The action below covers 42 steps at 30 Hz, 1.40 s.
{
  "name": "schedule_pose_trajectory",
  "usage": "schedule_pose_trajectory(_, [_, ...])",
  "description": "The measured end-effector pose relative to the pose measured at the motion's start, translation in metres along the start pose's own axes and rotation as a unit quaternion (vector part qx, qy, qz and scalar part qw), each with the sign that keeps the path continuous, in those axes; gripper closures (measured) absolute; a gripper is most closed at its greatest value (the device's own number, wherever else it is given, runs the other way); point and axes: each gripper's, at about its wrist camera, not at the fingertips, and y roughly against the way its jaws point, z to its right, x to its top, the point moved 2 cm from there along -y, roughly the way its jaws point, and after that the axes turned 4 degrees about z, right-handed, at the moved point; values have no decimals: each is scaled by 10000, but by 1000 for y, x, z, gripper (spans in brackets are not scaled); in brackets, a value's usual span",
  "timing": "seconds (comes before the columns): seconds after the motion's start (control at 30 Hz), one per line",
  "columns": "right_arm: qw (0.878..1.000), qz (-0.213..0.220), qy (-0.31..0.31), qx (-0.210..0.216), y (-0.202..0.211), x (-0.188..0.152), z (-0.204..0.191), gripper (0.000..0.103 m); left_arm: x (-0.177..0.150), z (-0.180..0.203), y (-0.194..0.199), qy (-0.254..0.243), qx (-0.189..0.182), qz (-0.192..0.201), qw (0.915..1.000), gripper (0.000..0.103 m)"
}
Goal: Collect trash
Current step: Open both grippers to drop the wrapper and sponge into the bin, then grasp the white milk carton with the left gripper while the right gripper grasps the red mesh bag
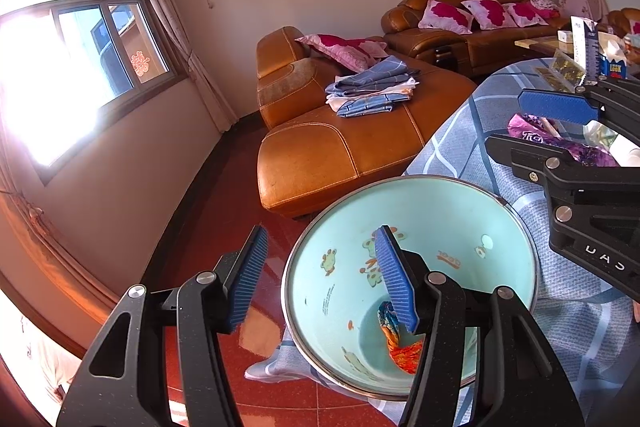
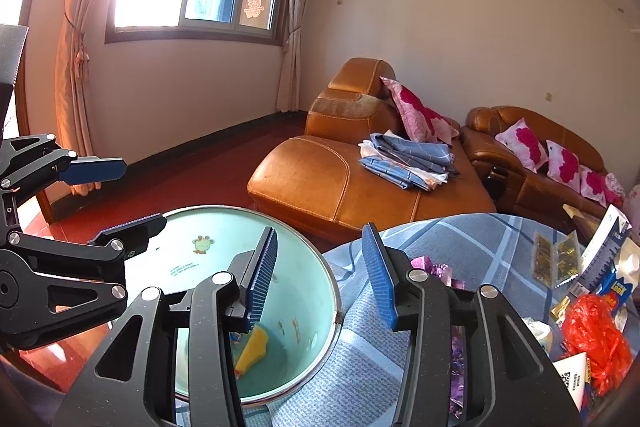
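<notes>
Beneath your two tongs sits the pale green basin (image 1: 424, 219), resting at the edge of a table draped in a blue checked cloth (image 1: 472, 131). Your left gripper (image 1: 322, 279) tilts down toward it with jaws apart and nothing between them: one pad hangs outside the rim over the red floor (image 1: 224, 187), the other over the bowl's inside. Under that inner pad, on the basin's bottom, lies a crumpled orange-and-blue wrapper (image 1: 400, 339) — already dropped in. Your right gripper (image 2: 324, 275) also slopes downward and stands released, gripping nothing; its left pad hangs over the basin, where a yellow scrap (image 2: 254, 349) shows below it, and its right pad is over the cloth. To the right of that gripper the remaining rubbish lies on the table — a purple foil wrapper (image 2: 436, 267) just beside the right finger, then a red plastic bag (image 2: 596, 339), gold sachets (image 2: 554, 257) and a blue-and-white carton (image 2: 608, 247) farther out.
</notes>
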Motion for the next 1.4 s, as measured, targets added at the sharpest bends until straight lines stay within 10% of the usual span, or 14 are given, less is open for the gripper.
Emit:
schedule_pose_trajectory(0.37, [9941, 186, -692, -813, 74, -2, 53, 51, 8, 12, 16, 305, -464, 167, 9983, 24])
schedule_pose_trajectory(0.77, [9459, -345, -1854, -2640, 194, -91, 150, 48, 21, 113, 54, -219, -1648, 589, 9843, 16])
schedule_pose_trajectory(1.4, [9280, -610, -2301, -2868, 226, -154, 156, 39, 53, 217, 68, -201, -2312, 621, 9707, 6])
